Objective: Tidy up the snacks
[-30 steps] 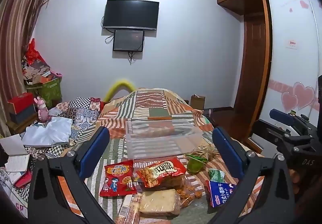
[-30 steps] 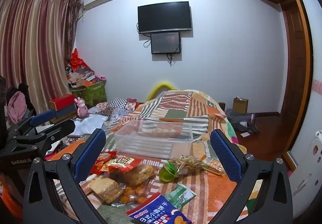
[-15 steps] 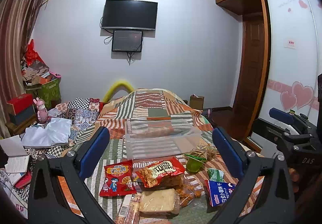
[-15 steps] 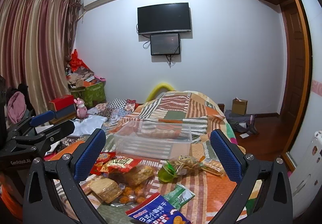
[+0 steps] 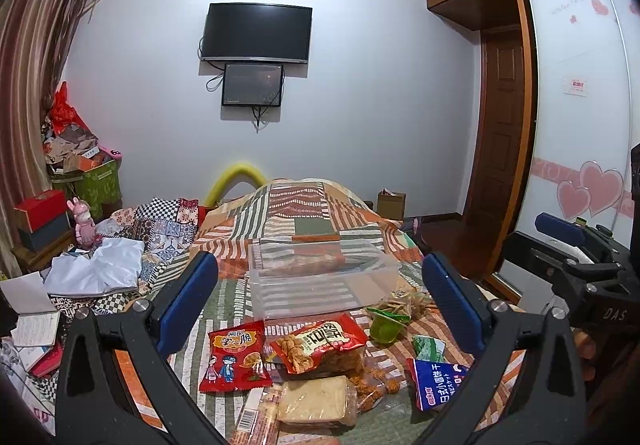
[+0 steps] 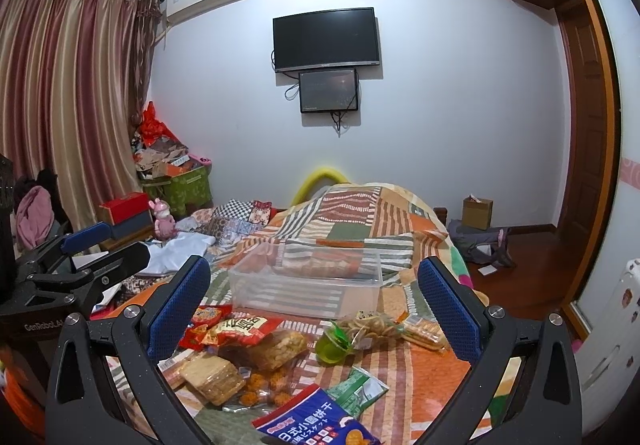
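Snack packets lie scattered on the striped bedspread: a red packet (image 5: pixel 234 355), a red peanut bag (image 5: pixel 320 341) (image 6: pixel 240 325), a clear pack of crackers (image 5: pixel 314 401) (image 6: pixel 212 373), a green jelly cup (image 5: pixel 386 327) (image 6: pixel 334 343) and a blue biscuit bag (image 5: pixel 434 383) (image 6: pixel 316 423). Beyond them stands an empty clear plastic bin (image 5: pixel 320 281) (image 6: pixel 306 283). My left gripper (image 5: pixel 320 301) is open above the near packets, holding nothing. My right gripper (image 6: pixel 314 309) is open too, likewise empty. Each gripper shows at the edge of the other's view.
A quilt and white cloth (image 5: pixel 96 265) lie left of the bin. Boxes and a pink toy (image 6: pixel 164 219) crowd the left side. A TV (image 5: pixel 256 33) hangs on the far wall. The wardrobe (image 5: pixel 576 125) and a door stand at the right.
Both views have tilted slightly, so the scene sits a little lower in frame. Nothing on the bed has moved and both grippers stay open.
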